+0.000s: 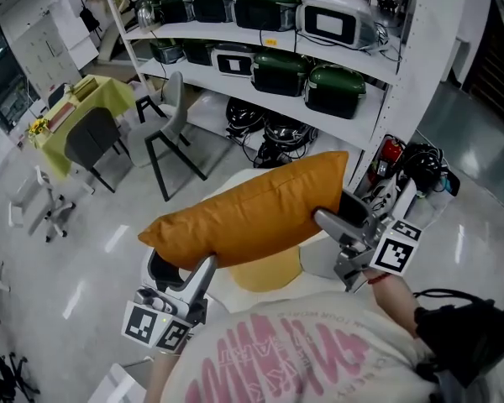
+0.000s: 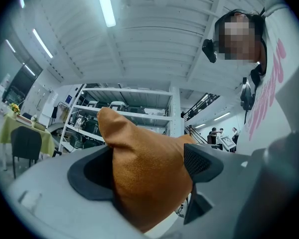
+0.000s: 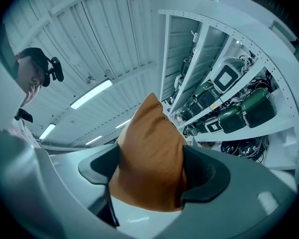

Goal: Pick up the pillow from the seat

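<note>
The orange pillow (image 1: 252, 208) is held level in the air, over the pale seat (image 1: 317, 260) and its yellow pad (image 1: 267, 274); whether its underside is fully clear of them is hidden by the pillow itself. One end is pinched by the left gripper (image 2: 145, 166) and the other by the right gripper (image 3: 152, 168). In both gripper views the dark pads are pressed into the fabric from either side, with a corner of the pillow bunched up between them. The lift is judged to be mostly made. To do it well, both clamps are best kept firm and the two ends raised together at the same height, since a soft, filled pillow sags in the middle and can slip from a shallow bite on a corner. The ends should not be pulled apart, or the fabric may be drawn out of the pads. Beyond the seat, the glossy pale floor (image 1: 92, 250) is seen with light streaks on it. A white shelf rack (image 1: 378, 99) is loaded with green and white appliances, and coiled cables (image 1: 269, 133) lie beneath it. Grey chairs (image 1: 172, 133) and a table under a yellow-green cloth (image 1: 84, 107) are noted at the left.
</note>
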Demonstrator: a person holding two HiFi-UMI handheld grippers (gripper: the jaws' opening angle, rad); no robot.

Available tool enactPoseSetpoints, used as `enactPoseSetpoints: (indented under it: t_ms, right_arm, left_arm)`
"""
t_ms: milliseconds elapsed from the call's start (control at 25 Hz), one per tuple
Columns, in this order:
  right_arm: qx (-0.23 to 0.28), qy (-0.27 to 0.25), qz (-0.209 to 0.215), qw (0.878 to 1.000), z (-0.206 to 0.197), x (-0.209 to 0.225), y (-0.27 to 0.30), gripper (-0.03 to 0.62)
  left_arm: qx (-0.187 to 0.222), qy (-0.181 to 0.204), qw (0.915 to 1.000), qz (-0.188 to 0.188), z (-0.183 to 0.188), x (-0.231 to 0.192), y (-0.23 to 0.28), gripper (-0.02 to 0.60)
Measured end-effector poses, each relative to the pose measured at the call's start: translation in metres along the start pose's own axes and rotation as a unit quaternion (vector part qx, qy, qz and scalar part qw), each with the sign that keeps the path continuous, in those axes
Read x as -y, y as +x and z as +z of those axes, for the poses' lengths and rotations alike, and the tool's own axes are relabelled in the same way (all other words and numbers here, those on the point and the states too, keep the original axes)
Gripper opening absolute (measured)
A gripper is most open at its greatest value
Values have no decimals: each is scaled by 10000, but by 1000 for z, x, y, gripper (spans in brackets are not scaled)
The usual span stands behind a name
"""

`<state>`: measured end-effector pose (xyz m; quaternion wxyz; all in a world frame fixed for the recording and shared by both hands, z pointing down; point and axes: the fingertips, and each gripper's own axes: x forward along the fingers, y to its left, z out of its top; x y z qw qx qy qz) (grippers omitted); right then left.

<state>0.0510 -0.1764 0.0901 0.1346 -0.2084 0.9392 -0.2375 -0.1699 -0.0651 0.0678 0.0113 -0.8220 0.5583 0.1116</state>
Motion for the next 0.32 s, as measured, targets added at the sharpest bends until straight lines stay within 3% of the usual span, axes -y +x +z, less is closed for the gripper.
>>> enactPoseSetpoints:
  t_ms: [320]
  right_arm:
    - [-50,6,77,10000,-2,2,2,396]
  left_arm:
    - [-37,24,9999,104,-3,-1,-1,434]
